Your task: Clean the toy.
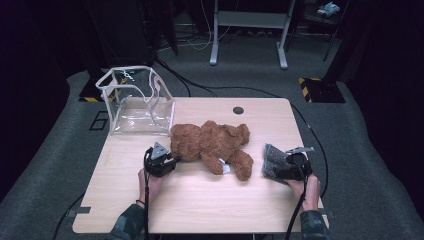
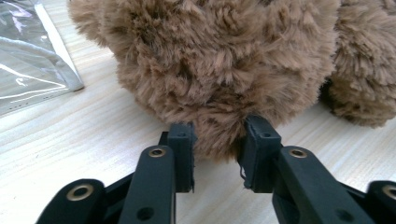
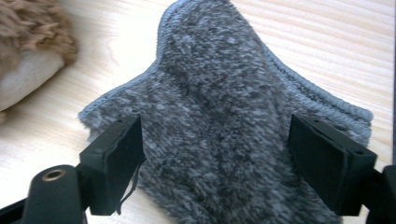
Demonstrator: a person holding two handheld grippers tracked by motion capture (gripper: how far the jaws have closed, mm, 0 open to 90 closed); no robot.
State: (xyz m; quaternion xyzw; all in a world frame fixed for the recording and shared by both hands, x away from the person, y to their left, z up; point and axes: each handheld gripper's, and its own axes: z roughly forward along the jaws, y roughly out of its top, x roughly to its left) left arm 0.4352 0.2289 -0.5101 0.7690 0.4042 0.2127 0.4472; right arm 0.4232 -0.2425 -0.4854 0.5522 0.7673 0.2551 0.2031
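1. The left gripper (image 1: pixel 161 161) sits at the near-left end of the fluffy brown plush teddy bear (image 1: pixel 212 142). In the left gripper view its jaws are closed partway onto a tuft of the bear's fur (image 2: pixel 219 135), pinching pile more than body, as far as I can tell.
2. The right gripper (image 1: pixel 289 167) is on the bear's other side, past its feet. Its jaws stand spread wide, straddling a small grey fuzzy knitted cloth with a stitched edge (image 3: pixel 224 121); neither pad presses it yet.
3. The bear lies mid-table on the pale wooden table (image 1: pixel 200 210), long axis running left to right, one end at the left gripper, legs trailing toward the cloth.
4. Behind the bear's left end, just beside it, stands an open clear plastic bag with white trim (image 1: pixel 137 102).
5. That bag lies away and to the left of the left gripper, which is far nearer it; any lift of the bear would go that way, I judge.
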